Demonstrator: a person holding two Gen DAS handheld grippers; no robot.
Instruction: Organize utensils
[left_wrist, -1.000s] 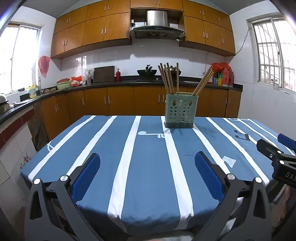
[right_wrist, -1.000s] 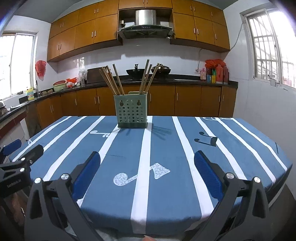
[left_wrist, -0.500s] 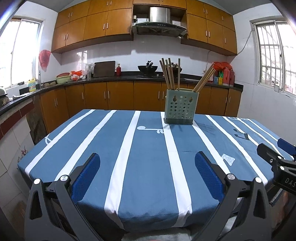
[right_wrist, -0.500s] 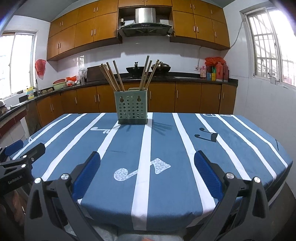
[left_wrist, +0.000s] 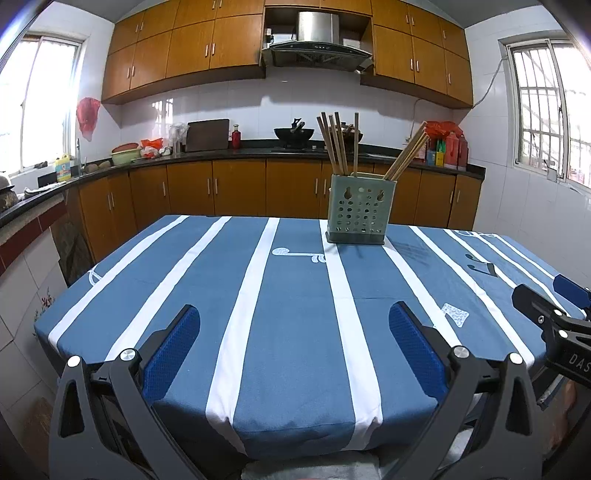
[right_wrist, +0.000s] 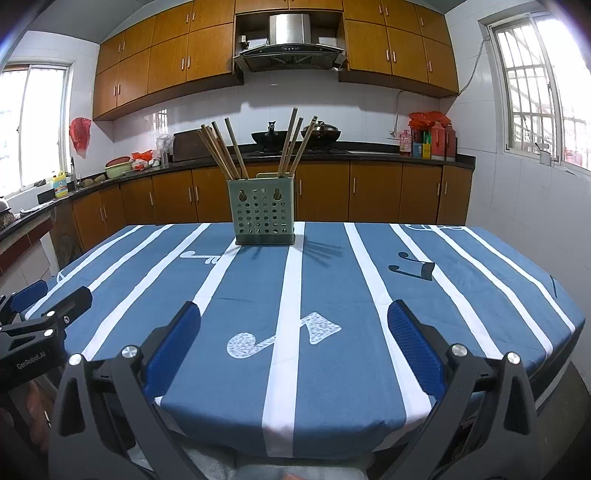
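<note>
I'm holding both claws spread wide with nothing between the pads: left gripper (left_wrist: 294, 345) is sitting at the bottom of its frame over the near edge of the blue striped tablecloth (left_wrist: 295, 295), right gripper (right_wrist: 293, 341) the same in its own view. Green perforated caddy (left_wrist: 357, 210) is standing upright in the upper middle of the left frame, right of centre, well apart from my fingers; in the right view it's showing slightly left of centre. Chopsticks (left_wrist: 336, 142) are sticking up out of it, fanned into two bunches, one leaning left and one leaning right. Compared with a second ago, both views are pulling back and rising a bit: the caddy is looking smaller and lower, and more of the near table edge is showing. I'm reading that as me backing away, not reaching in. No loose utensils are lying anywhere on the cloth that I can see, so the sorting is probably done, or close to it. Each claw's tip is poking into the edge of the other view.
</note>
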